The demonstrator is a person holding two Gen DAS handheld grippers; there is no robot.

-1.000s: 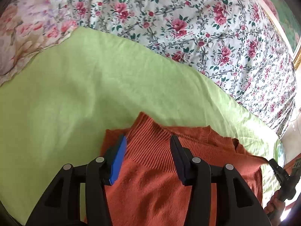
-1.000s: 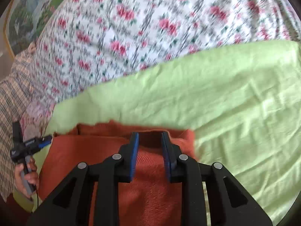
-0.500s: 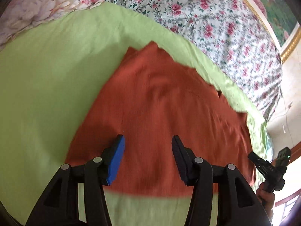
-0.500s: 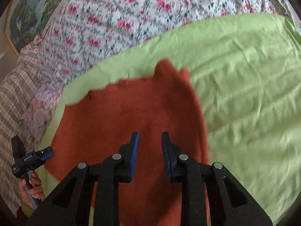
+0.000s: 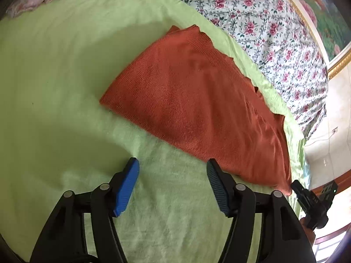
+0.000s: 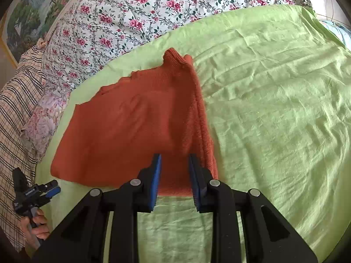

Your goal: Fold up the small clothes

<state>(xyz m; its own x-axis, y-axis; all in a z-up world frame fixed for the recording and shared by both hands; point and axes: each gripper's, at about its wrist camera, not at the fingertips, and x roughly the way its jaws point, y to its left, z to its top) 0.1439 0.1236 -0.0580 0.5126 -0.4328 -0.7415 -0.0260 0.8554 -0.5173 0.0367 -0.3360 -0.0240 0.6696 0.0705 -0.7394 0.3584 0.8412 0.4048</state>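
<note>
Two grippers hang over the bed and neither has hold of anything. Nearest in the left wrist view, the left gripper (image 5: 173, 182) has its jaws spread wide over bare green sheet (image 5: 65, 87), short of the near edge of the rust-orange knitted sweater (image 5: 197, 100); that wide gap suits releasing cloth or reaching for a new edge, though which one I cannot say. In the right wrist view the right gripper (image 6: 174, 175) has its jaws parted only a little, with nothing pinched between the blue pads (image 6: 156, 182); they frame the near right corner of the sweater (image 6: 136, 127), hovering above it as far as the view shows. Beyond the jaws the sweater lies flat on the sheet as a folded, roughly four-sided packet: its right edge is a thick doubled roll, its ribbed collar pokes out at the far corner, and the far left edge runs ragged where layers do not line up. It sits toward the far side of the sheet, probably so that the near stretch of bed is free for working. I judge one fold done, with another to halve the packet, or a tidy-up of the uneven far edge, likely to follow; the soft knit should drape and slip, so a grip on all layers at a corner would matter. Farther off, the floral duvet (image 6: 131, 17) covers the head of the bed, with a checked cloth (image 6: 15, 109) at the left and a framed picture (image 6: 28, 17) behind.
</note>
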